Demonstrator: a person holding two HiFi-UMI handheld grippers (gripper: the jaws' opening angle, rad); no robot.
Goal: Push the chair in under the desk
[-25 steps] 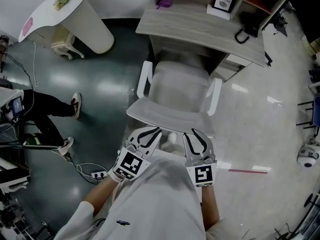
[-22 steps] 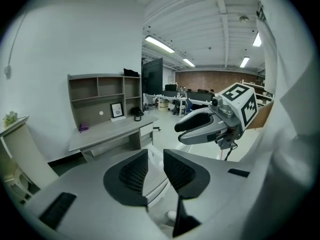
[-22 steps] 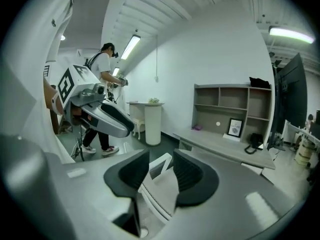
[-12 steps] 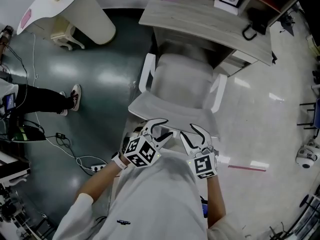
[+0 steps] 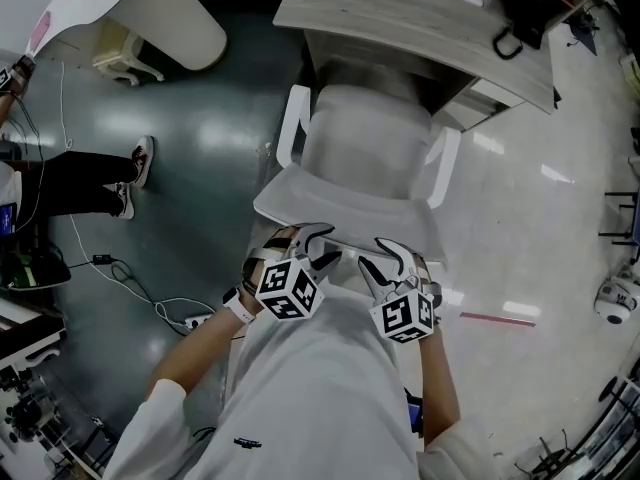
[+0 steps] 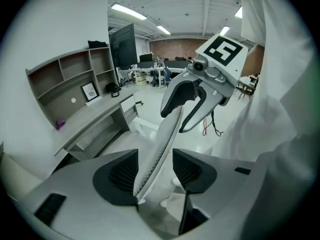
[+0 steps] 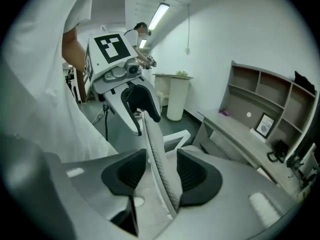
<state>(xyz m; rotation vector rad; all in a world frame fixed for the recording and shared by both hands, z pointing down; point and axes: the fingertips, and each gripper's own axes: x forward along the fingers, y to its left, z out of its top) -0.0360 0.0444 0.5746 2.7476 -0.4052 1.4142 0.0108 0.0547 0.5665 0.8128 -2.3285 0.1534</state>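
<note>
A pale grey office chair (image 5: 368,143) with white armrests faces the wooden desk (image 5: 400,18), its seat front at the desk's edge. Its thin backrest (image 5: 340,213) rises toward me. My left gripper (image 5: 305,243) straddles the backrest's top edge on the left, and my right gripper (image 5: 395,258) straddles it on the right. Both pairs of jaws are opening. In the left gripper view the backrest edge (image 6: 160,144) stands between the left gripper's (image 6: 155,171) pads with gaps. In the right gripper view the backrest edge (image 7: 157,154) likewise runs between the right gripper's (image 7: 162,176) spread pads.
A white curved table (image 5: 150,8) stands at the far left. A person's legs and shoes (image 5: 110,178) are at the left. Cables (image 5: 130,298) and a power strip (image 5: 195,320) lie on the dark floor. A red strip (image 5: 495,318) lies on the right floor.
Both grippers' jaws have spread apart around the backrest's top edge. The left gripper has turned so its marker cube faces up more. The desk sits nearer the picture's top.
</note>
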